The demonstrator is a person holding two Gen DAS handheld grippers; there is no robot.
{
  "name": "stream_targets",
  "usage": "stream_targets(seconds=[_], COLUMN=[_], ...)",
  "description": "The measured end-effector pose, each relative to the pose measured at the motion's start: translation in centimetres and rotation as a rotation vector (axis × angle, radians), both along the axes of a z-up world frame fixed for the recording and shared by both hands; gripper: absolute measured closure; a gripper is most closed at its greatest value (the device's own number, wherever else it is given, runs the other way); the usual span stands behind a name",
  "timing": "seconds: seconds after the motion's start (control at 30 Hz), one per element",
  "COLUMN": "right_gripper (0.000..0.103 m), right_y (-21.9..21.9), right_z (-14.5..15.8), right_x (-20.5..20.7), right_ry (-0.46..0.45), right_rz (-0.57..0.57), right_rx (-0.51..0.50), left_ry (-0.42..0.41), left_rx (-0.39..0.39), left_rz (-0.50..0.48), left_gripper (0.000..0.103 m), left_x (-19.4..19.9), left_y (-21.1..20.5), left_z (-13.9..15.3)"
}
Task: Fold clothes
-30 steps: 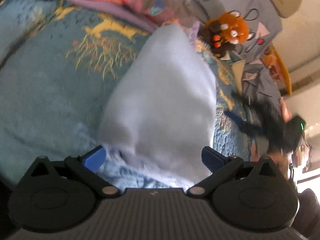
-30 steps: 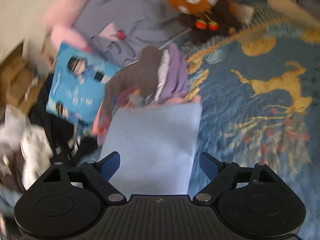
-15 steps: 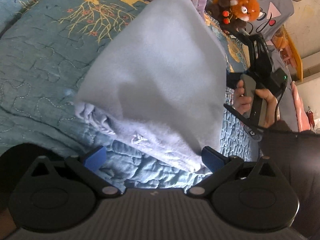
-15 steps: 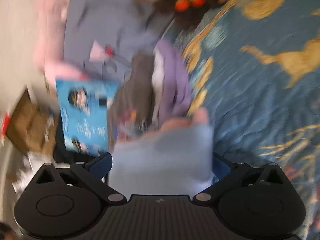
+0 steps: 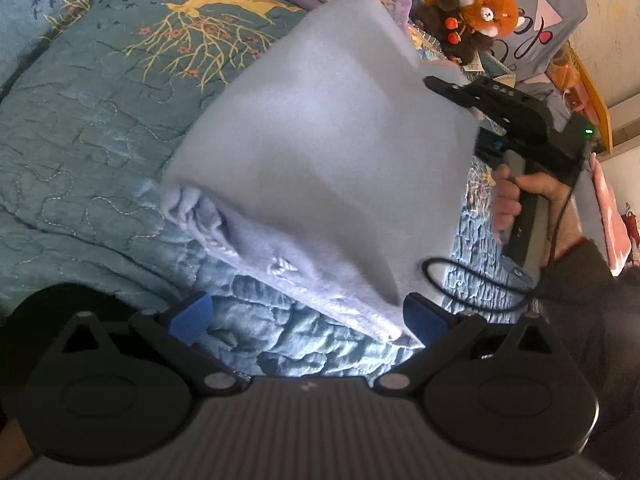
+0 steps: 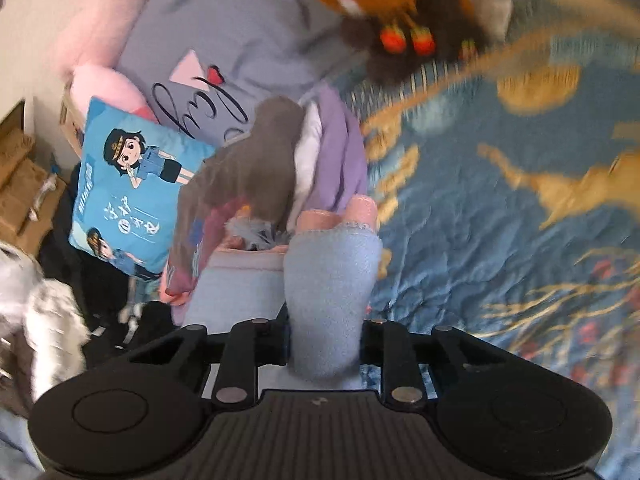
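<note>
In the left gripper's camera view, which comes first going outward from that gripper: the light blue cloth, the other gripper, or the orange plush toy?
1. Light blue cloth: right ahead of the left gripper, its hem between the open fingers.
2. Right gripper: farther off, to the right, at the cloth's far edge.
3. Plush toy: farthest, upper right, at the bed's far end.

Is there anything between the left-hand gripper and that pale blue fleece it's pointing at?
Nothing visible. The left gripper is open, with only bare quilt between its fingers and the folded pale blue fleece just ahead. The right gripper is already shut on the fleece's far side.
</note>
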State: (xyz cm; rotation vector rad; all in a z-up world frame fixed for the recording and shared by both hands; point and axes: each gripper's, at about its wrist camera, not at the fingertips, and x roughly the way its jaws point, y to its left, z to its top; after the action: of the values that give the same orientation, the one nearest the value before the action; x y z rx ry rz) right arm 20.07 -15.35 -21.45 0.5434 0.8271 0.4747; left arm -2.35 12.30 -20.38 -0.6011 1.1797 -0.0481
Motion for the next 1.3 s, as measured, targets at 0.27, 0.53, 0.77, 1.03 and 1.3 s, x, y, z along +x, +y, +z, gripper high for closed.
stream_targets(seconds=[0.27,0.53,0.77,1.03,1.3], right_gripper=[0.080,0.080,0.077,0.076,0.074], right_y=[-9.5,-21.4,-23.0,-23.6,-24.0], right_z=[0.6,-4.4,-4.5,-4.4,-5.2], right_x=[-7.4,-16.9,-17.6,-17.4,-17.7], right_ry=[-0.061,0.072,0.109,0.135,0.134], right_rz=[-0.336,-0.739,-0.709,-0.649,-0.622], right_rx=[-0.018,0.094,0.201,0.233,0.253], left_ry=[-0.024,-0.012,0.007,0.122,0.125], left_rx=[-0.006,-0.035,-0.063,0.013,0.061], left_rz=[0.010,-0.033,-0.086,0.028,0.124], left_gripper=[0.000,0.000,0.000,0.000,0.000], left_x=[-1.3,-0.6,0.6,1.7,2.1], left_y=[0.7,-1.4,-4.1,-8.4,-11.6], left_z=[0.7,0.7,0.5,-1.0,-2.8])
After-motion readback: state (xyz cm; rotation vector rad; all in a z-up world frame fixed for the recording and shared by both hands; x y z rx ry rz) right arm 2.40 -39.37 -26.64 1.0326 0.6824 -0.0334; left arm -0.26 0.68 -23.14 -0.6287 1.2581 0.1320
